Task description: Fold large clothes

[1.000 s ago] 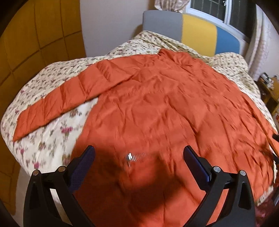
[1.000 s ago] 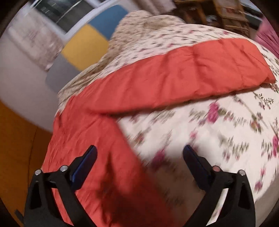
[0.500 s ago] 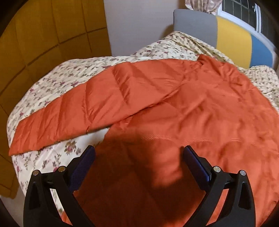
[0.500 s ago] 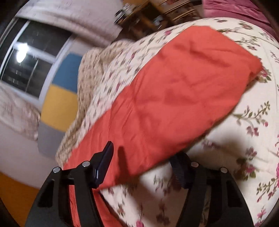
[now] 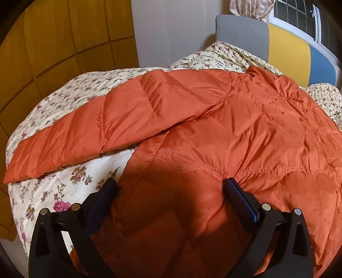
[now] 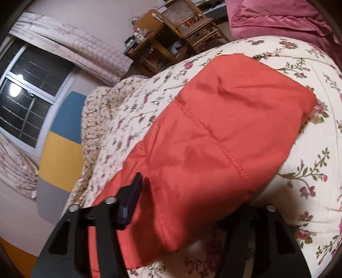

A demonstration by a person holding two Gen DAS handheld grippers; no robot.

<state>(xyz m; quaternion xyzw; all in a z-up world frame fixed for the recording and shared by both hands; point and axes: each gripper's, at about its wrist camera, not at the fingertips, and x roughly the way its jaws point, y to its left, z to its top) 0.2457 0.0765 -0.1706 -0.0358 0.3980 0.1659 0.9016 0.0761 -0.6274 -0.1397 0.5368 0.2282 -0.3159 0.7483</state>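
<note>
An orange quilted down jacket [image 5: 245, 136] lies spread flat on a floral bedspread [image 5: 64, 181], one sleeve [image 5: 102, 130] stretched out to the left. My left gripper [image 5: 168, 190] is open, its fingers straddling the jacket's side panel near the armpit, close over the fabric. In the right wrist view the other sleeve [image 6: 224, 136] lies across the bedspread [image 6: 310, 181]. My right gripper [image 6: 192, 192] is open around this sleeve; the left finger [image 6: 132, 198] shows beside it, the right finger is hidden under the fabric.
A grey, yellow and blue headboard [image 5: 288, 42] stands at the bed's far end under a window [image 6: 23, 102]. A yellow panelled wall [image 5: 53, 42] borders the left side. A wooden chair and cluttered desk [image 6: 171, 32] and pink bedding [image 6: 277, 17] lie beyond the right side.
My left gripper moved up and left along the jacket, from its lower body to near the armpit. My right gripper swung onto the right sleeve and its jaws narrowed around it.
</note>
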